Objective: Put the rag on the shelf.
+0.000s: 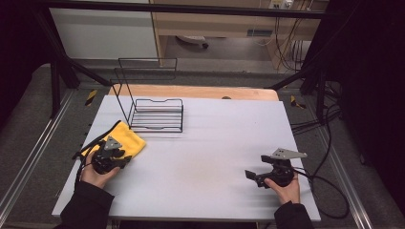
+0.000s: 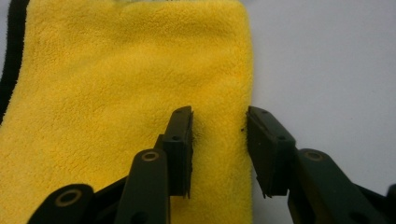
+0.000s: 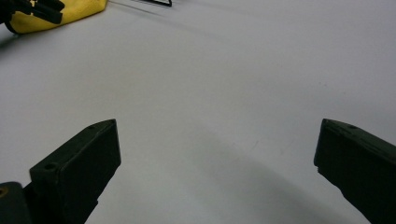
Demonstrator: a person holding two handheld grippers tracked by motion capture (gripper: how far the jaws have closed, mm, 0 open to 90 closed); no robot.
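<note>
A yellow cloth [image 1: 123, 138] lies flat at the near left of the white desk [image 1: 205, 157], with a black edge along one side. The left tool [image 2: 219, 128] sits right over it: in the left gripper view its jaws stand partly apart, one over the yellow pile, the other at the cloth's edge where it meets the bare desk. A strip of cloth lies between the jaws, not pinched. In the high view the left hand [image 1: 98, 174] holds this tool at the cloth's near corner.

Just behind the cloth stands a black wire rack [image 1: 155, 107], its base on the desk.

The right tool [image 1: 253, 175] is well apart at the near right, held by the right hand [image 1: 285, 190]. Its jaws are spread wide over bare desk, holding nothing.
</note>
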